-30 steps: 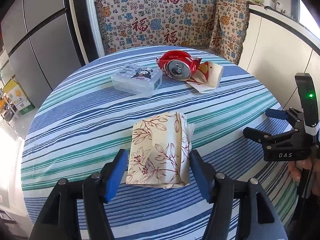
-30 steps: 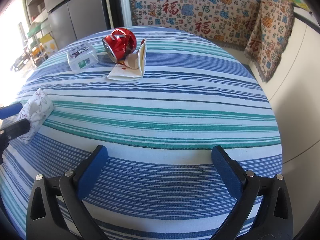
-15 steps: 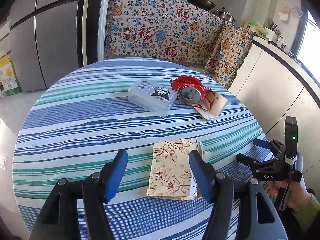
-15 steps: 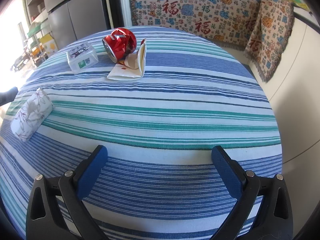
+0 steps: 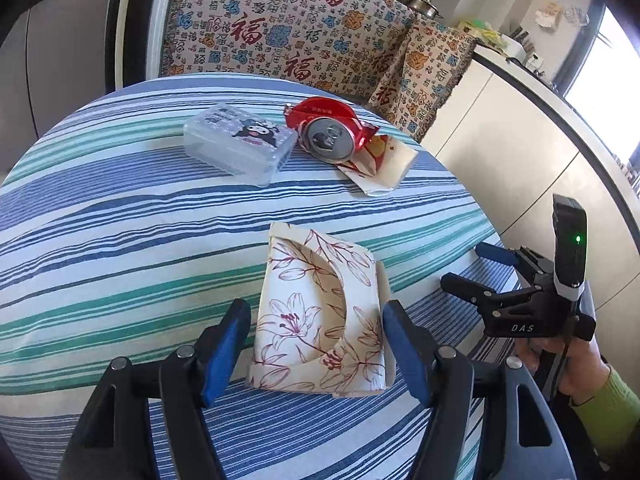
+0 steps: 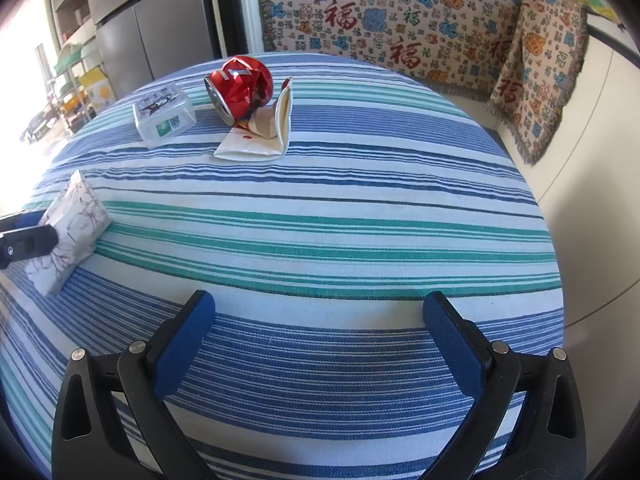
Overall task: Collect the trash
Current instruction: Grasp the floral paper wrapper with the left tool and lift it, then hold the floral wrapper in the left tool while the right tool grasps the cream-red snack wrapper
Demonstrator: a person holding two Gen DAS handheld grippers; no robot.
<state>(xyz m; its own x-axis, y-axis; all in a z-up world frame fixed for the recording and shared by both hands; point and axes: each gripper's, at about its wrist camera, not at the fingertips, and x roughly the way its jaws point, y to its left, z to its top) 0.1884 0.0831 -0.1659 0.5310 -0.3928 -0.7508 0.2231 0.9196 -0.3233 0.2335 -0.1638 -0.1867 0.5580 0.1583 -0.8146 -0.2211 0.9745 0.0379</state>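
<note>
Straddling the floral tissue pack (image 5: 320, 320) again, left claw (image 5: 316, 344) just widening, gripping nothing (right claw (image 6: 320, 340) idling agape, empty); pickup pending.

Round striped-cloth table (image 6: 360, 240), patterned throw (image 5: 304, 36) behind, grey cabinets (image 6: 152, 20), perhaps a fridge; bright daylight.

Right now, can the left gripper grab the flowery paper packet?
Probably yes. The left gripper has its jaws open on either side of the flowery paper packet, which lies flat on the striped tablecloth; nothing blocks it.
</note>
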